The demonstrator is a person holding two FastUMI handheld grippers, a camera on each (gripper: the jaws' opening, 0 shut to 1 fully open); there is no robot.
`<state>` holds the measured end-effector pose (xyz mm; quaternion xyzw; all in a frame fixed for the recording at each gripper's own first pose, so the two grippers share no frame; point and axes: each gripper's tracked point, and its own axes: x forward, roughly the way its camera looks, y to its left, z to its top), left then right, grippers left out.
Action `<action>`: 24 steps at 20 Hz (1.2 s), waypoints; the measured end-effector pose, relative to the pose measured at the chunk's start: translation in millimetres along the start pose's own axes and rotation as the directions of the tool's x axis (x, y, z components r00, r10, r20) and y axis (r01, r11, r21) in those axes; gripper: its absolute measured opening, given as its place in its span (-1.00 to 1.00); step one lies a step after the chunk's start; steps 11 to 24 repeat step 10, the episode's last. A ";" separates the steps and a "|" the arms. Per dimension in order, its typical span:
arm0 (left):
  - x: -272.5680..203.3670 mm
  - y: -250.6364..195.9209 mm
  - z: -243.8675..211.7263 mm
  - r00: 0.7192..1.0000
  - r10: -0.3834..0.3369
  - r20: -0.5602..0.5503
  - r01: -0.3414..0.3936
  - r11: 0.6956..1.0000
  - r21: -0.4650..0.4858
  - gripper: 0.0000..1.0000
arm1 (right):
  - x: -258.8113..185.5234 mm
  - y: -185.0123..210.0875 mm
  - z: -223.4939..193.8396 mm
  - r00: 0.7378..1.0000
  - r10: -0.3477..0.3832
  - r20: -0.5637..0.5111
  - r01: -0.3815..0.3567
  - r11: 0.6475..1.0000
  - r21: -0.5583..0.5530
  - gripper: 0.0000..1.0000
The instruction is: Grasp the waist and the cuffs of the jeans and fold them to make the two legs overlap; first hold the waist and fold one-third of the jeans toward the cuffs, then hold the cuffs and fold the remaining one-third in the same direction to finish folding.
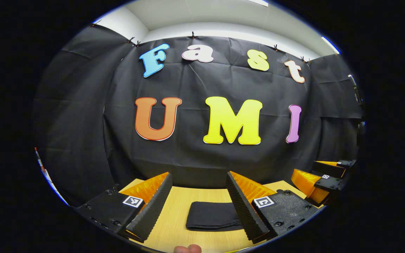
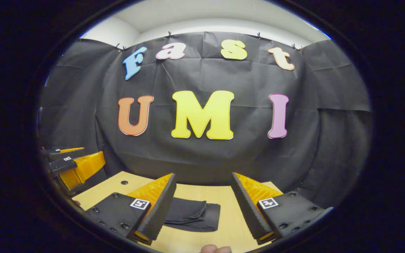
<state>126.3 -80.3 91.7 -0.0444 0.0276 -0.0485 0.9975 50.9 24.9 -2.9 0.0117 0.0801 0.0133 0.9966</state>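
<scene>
The dark jeans [image 1: 213,215] lie folded into a compact rectangle on the light wooden table [image 1: 174,218]. In the left gripper view my left gripper [image 1: 199,200] hangs above them, open, with nothing between its fingers. The right gripper [image 1: 323,179] shows farther off at the right edge of that view. In the right gripper view the folded jeans [image 2: 193,214] rest below and left of centre, their stacked edges facing me. My right gripper [image 2: 204,203] is open and empty above the table. The left gripper [image 2: 72,165] shows at the far left there.
The black cloth wall [image 1: 206,154] stands close behind the table's far edge. A small round hole [image 2: 124,182] marks the tabletop at the back left. A fingertip [image 1: 187,248] pokes in at the bottom of the left gripper view.
</scene>
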 end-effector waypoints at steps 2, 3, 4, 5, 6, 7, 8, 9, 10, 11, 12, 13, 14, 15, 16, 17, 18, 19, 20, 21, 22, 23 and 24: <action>-1.0 -0.3 1.5 1.000 0.000 0.006 0.000 1.000 0.013 0.96 | 0.6 -1.2 -0.4 1.000 -0.003 -0.005 0.003 1.000 0.000 0.86; -0.5 -0.5 1.7 1.000 0.001 0.006 -0.001 1.000 0.014 0.96 | 0.3 -1.1 0.2 1.000 -0.002 -0.006 0.002 1.000 0.001 0.86; -0.8 -0.7 2.3 1.000 -0.001 0.006 0.001 1.000 0.012 0.96 | -0.7 0.0 1.1 1.000 0.000 -0.004 0.000 1.000 0.001 0.86; -0.8 -1.9 1.7 1.000 -0.004 0.004 0.004 1.000 0.010 0.96 | -1.2 -1.0 1.4 1.000 0.001 -0.002 -0.001 1.000 -0.002 0.86; -1.0 -2.9 0.6 1.000 -0.011 -0.002 0.011 1.000 0.007 0.95 | -1.7 -0.5 2.6 1.000 0.002 0.000 -0.002 1.000 -0.005 0.86; -1.6 -5.0 -1.7 1.000 -0.016 -0.010 0.016 1.000 0.005 0.95 | -2.1 0.1 1.7 1.000 0.003 0.000 -0.003 1.000 -0.007 0.86; -2.4 -4.9 -1.5 1.000 -0.015 -0.012 0.015 1.000 0.004 1.00 | -2.3 1.9 1.7 1.000 0.005 -0.002 -0.005 1.000 -0.009 0.86; -2.9 -5.7 -2.1 1.000 -0.017 -0.013 0.018 1.000 0.005 0.96 | -2.2 3.0 0.6 1.000 0.008 -0.007 -0.008 1.000 -0.012 0.86; -4.1 -6.8 -0.1 1.000 -0.018 -0.013 0.019 1.000 0.006 0.96 | -2.1 3.6 0.5 1.000 0.008 -0.009 -0.008 1.000 -0.016 0.86; -4.1 -6.8 -0.1 1.000 -0.018 -0.013 0.019 1.000 0.006 0.96 | -2.1 3.6 0.5 1.000 0.008 -0.009 -0.008 1.000 -0.016 0.86; -4.1 -6.8 -0.1 1.000 -0.018 -0.013 0.019 1.000 0.006 0.96 | -2.1 3.6 0.5 1.000 0.008 -0.009 -0.008 1.000 -0.016 0.86; -4.1 -6.8 -0.1 1.000 -0.018 -0.013 0.019 1.000 0.006 0.96 | -2.1 3.6 0.5 1.000 0.008 -0.009 -0.008 1.000 -0.016 0.86; -4.1 -6.8 -0.1 1.000 -0.018 -0.013 0.019 1.000 0.006 0.96 | -2.1 3.6 0.5 1.000 0.008 -0.009 -0.008 1.000 -0.016 0.86; -4.1 -6.8 -0.1 1.000 -0.018 -0.013 0.019 1.000 0.006 0.96 | -2.1 3.6 0.5 1.000 0.008 -0.009 -0.008 1.000 -0.016 0.86; -4.1 -6.8 -0.1 1.000 -0.018 -0.013 0.019 1.000 0.006 0.96 | -2.1 3.6 0.5 1.000 0.008 -0.009 -0.008 1.000 -0.016 0.86; -4.1 -6.8 -0.1 1.000 -0.018 -0.013 0.019 1.000 0.006 0.96 | -2.1 3.6 0.5 1.000 0.008 -0.009 -0.008 1.000 -0.016 0.86; -4.1 -6.8 -0.1 1.000 -0.018 -0.013 0.019 1.000 0.006 0.96 | -2.1 3.6 0.5 1.000 0.008 -0.009 -0.008 1.000 -0.016 0.86; -4.1 -6.8 -0.1 1.000 -0.018 -0.013 0.019 1.000 0.006 0.96 | -2.1 3.6 0.5 1.000 0.008 -0.009 -0.008 1.000 -0.016 0.86; -4.1 -6.8 -0.1 1.000 -0.018 -0.013 0.019 1.000 0.006 0.96 | -2.1 3.6 0.5 1.000 0.008 -0.009 -0.008 1.000 -0.016 0.86; -4.1 -6.8 -0.1 1.000 -0.018 -0.013 0.019 1.000 0.006 0.96 | -2.1 3.6 0.5 1.000 0.008 -0.009 -0.008 1.000 -0.016 0.86; -4.1 -6.8 -0.1 1.000 -0.018 -0.013 0.019 1.000 0.006 0.96 | -2.1 3.6 0.5 1.000 0.008 -0.009 -0.008 1.000 -0.016 0.86; -4.1 -6.8 -0.1 1.000 -0.018 -0.013 0.019 1.000 0.006 0.96 | -2.1 3.6 0.5 1.000 0.008 -0.009 -0.008 1.000 -0.016 0.86; -4.1 -6.8 -0.1 1.000 -0.018 -0.013 0.019 1.000 0.006 0.96 | -2.1 3.6 0.5 1.000 0.008 -0.009 -0.008 1.000 -0.016 0.86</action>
